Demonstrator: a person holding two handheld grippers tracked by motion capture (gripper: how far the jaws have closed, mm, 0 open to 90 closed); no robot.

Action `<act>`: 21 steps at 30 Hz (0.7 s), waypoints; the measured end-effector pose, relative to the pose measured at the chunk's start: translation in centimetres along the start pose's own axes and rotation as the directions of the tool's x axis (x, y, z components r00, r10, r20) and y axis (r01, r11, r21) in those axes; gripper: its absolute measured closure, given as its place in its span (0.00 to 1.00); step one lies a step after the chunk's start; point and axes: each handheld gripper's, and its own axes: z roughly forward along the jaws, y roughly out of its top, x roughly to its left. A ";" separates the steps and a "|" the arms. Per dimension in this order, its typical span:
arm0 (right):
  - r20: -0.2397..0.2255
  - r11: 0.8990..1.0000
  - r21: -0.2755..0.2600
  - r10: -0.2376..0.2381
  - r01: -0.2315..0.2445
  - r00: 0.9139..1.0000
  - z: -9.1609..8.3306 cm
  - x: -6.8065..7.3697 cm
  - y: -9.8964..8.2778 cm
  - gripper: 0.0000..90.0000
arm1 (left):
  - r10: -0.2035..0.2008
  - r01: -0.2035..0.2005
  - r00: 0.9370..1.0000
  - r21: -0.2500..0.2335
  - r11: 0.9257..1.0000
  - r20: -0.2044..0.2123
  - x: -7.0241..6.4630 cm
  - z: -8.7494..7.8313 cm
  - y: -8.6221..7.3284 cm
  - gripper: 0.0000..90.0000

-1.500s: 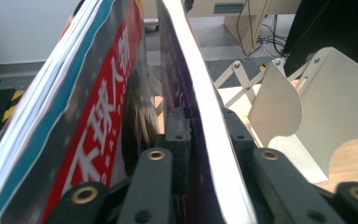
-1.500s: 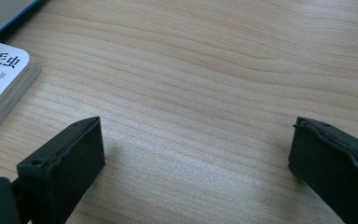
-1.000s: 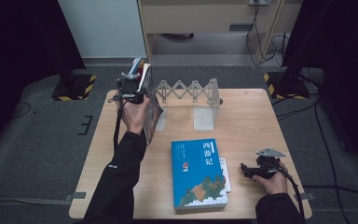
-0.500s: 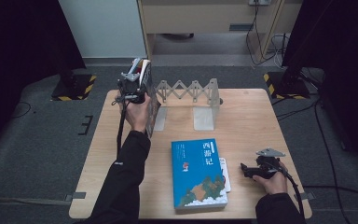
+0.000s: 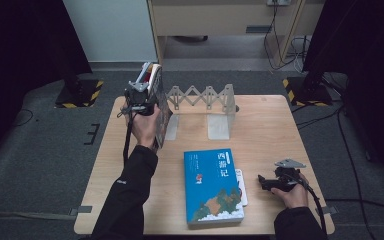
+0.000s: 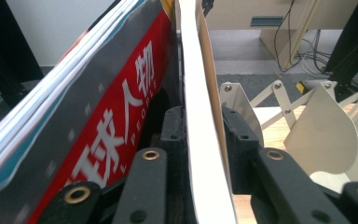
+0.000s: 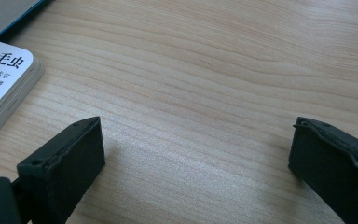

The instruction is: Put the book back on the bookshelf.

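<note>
My left gripper (image 5: 148,82) is at the left end of the folding metal book rack (image 5: 205,97), raised among upright books. In the left gripper view a thin white book (image 6: 200,93) stands between the jaws of my left gripper (image 6: 203,119). The jaws have just been opening and look slack on it. A red-and-grey magazine (image 6: 107,112) leans on its left. A blue book (image 5: 214,185) lies flat at the table's front middle. My right gripper (image 5: 261,181) rests on the table to its right. The jaws of my right gripper (image 7: 196,154) are wide apart with bare wood between them.
A small white book (image 5: 240,187) pokes out from under the blue book; its corner (image 7: 4,79) lies left of the right jaws. The rack's white end plates (image 6: 321,126) stand right of the left gripper. Dark floor surrounds the wooden table (image 5: 270,130).
The left hand has shifted only slightly at the upright books by the rack. The right hand and the blue book have stayed put.
</note>
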 end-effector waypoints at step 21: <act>-0.006 1.000 0.002 0.002 -0.002 1.000 0.0 0.0 0.0 0.02 | -0.011 0.019 0.993 -0.070 0.997 0.117 1.1 -4.7 -3.0 0.70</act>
